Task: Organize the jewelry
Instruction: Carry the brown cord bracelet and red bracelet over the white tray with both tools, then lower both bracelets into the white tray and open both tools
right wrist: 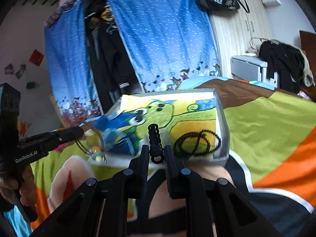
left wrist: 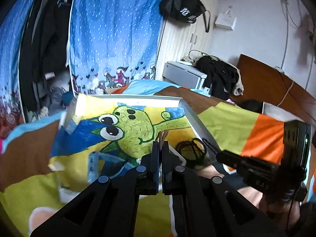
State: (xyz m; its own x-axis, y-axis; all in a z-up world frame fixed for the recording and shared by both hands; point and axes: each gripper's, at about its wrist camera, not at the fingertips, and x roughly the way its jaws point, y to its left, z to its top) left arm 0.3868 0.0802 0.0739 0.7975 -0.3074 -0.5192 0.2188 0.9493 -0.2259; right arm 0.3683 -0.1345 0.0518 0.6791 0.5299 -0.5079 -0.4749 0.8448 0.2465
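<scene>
A black beaded strand [right wrist: 153,136], probably a bracelet or hair coil, stands pinched between the jaws of the right gripper [right wrist: 157,154], its small end ring hanging just below the grip. The left gripper [left wrist: 161,148] has its jaws nearly closed on a bundle of thin coppery bangles [left wrist: 162,136], whose wire loops show hanging from it in the right wrist view. Both grippers hover over a shallow white-walled tray [left wrist: 189,112] lined with a child's drawing of a green cartoon creature. A black beaded necklace [right wrist: 197,140] lies coiled in the tray's near right corner. Blurred blue shapes, possibly small boxes, sit at the tray's left; what they are cannot be told. The tray rests partly on the person's lap, on a bed with a bright green, orange and brown cover [right wrist: 266,122].

To do this step well, lower each piece gently into a bare part of the tray, well apart from the necklace so strands do not tangle, and release only once it is resting.
</scene>
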